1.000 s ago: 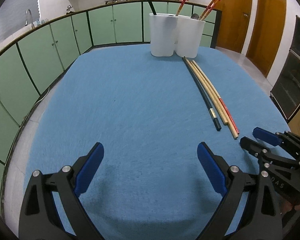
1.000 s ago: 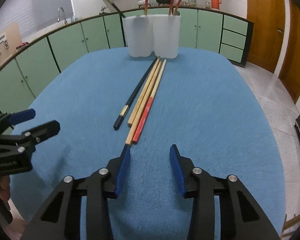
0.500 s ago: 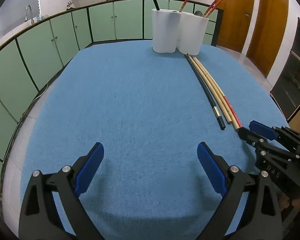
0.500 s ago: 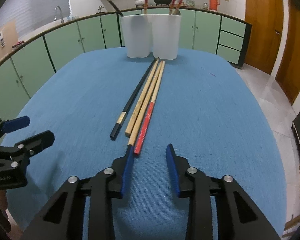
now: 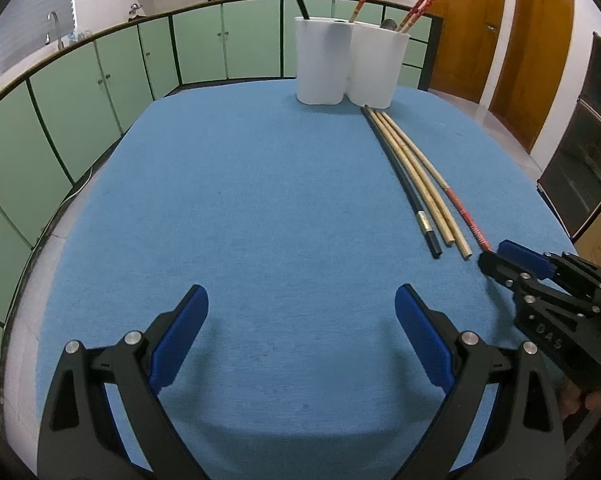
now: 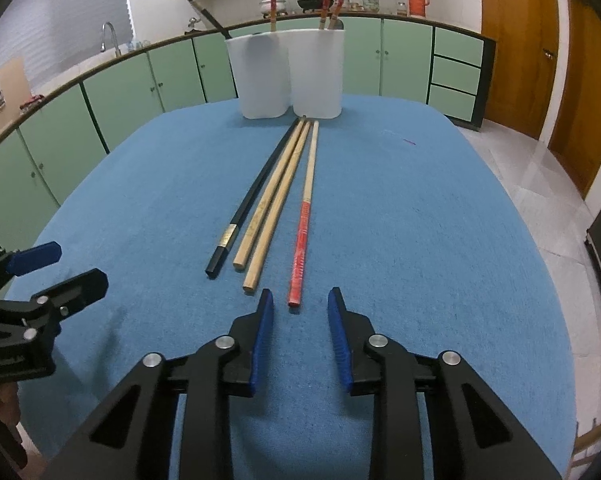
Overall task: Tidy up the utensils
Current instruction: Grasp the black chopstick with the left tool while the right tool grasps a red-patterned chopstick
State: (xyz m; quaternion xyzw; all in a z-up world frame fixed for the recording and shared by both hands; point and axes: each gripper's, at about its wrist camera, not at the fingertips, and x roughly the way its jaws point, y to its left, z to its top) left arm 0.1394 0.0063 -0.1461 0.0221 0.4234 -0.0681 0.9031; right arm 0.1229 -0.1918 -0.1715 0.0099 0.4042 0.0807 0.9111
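Several chopsticks lie side by side on the blue tablecloth (image 6: 420, 240): a black one (image 6: 252, 200), two plain wooden ones (image 6: 276, 204), and a red-ended one (image 6: 303, 232). They also show in the left wrist view, the black one (image 5: 404, 184) and the red-ended one (image 5: 460, 208). Two white holders (image 6: 288, 76) (image 5: 348, 64) stand at the far end with chopsticks in them. My right gripper (image 6: 299, 304) is open, its fingertips just short of the red end. My left gripper (image 5: 300, 312) is open and empty over bare cloth.
Green kitchen cabinets (image 5: 100, 80) curve round the left and far sides of the table. Wooden doors (image 6: 516, 40) stand at the right. The table edge drops to tiled floor (image 6: 540, 168) on the right.
My right gripper has moved forward and to the right, from the plain wooden chopstick's end to the red end. The left gripper has edged forward.
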